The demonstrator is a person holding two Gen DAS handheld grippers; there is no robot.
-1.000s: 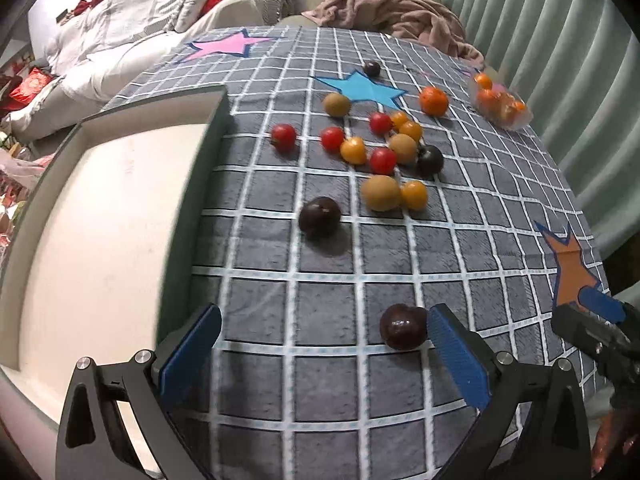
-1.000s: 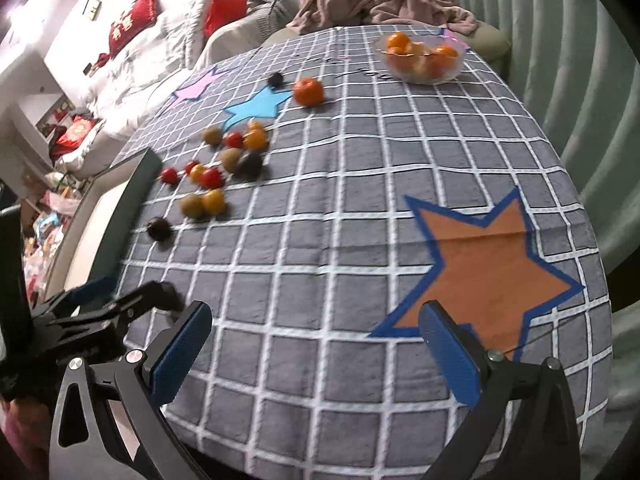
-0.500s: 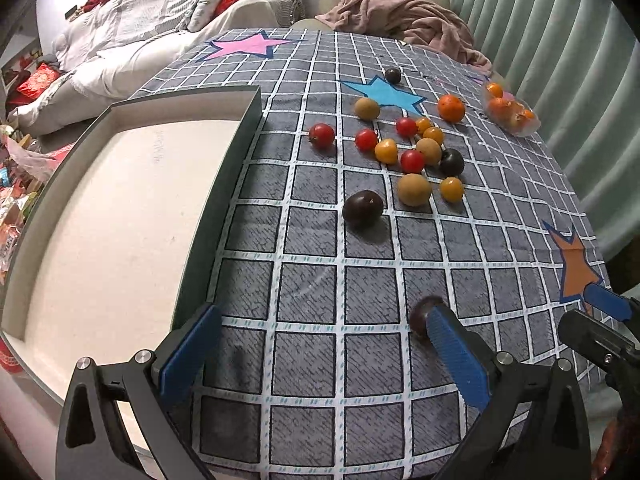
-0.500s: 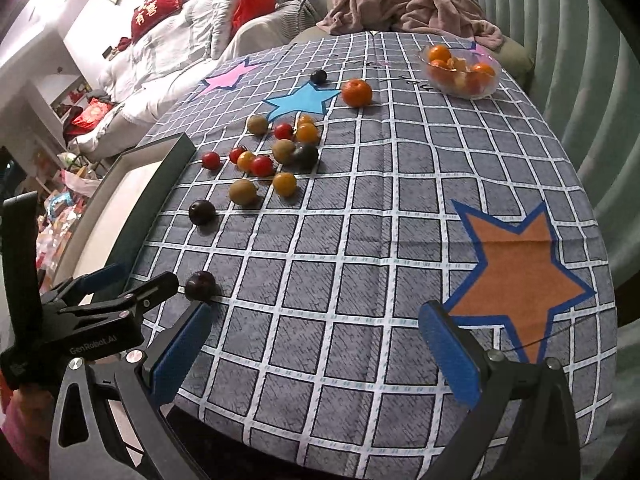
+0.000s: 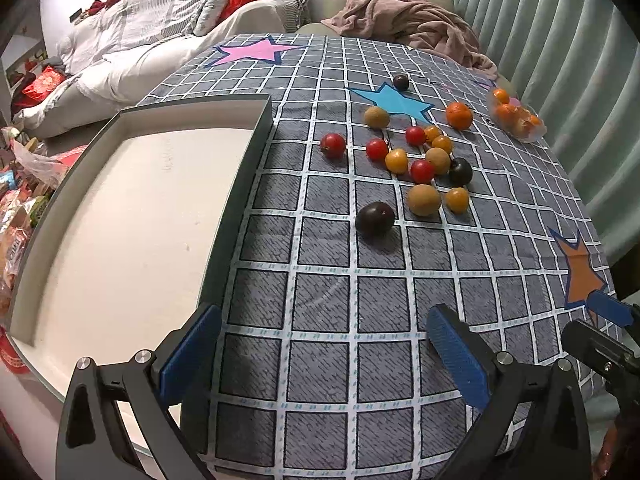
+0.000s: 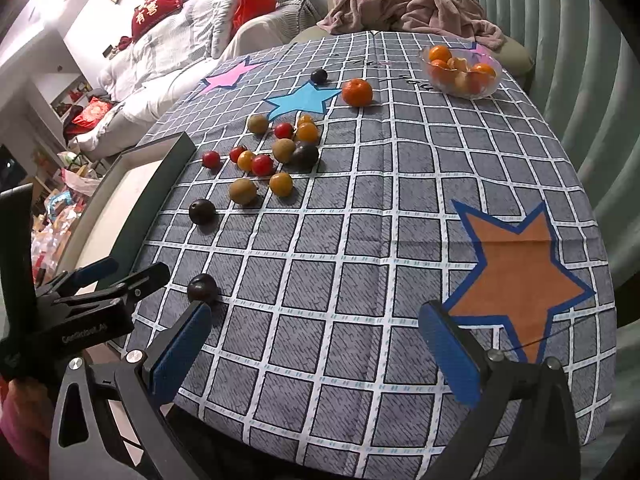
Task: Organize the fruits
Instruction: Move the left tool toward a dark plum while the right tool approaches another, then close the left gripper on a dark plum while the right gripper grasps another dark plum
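Several small fruits lie on the checked tablecloth: red tomatoes (image 5: 333,145), yellow ones (image 5: 396,161), brown ones (image 5: 424,199) and dark plums (image 5: 375,219). One dark plum (image 6: 203,287) lies near the front edge beside my left gripper; the left wrist view does not show it. An orange (image 5: 459,115) lies farther back. My left gripper (image 5: 324,354) is open and empty over the cloth, beside the tray (image 5: 256,136). My right gripper (image 6: 316,350) is open and empty above the front edge.
A clear bowl of oranges (image 6: 460,70) stands at the far right of the table. The shallow dark-rimmed tray (image 6: 168,168) fills the left side. A sofa with a pink blanket (image 6: 404,8) is behind the table. A curtain (image 6: 580,80) hangs on the right.
Both grippers have drawn back toward the front edge and risen. The near dark plum has slipped out of the left wrist view past the right finger. Both stay open.
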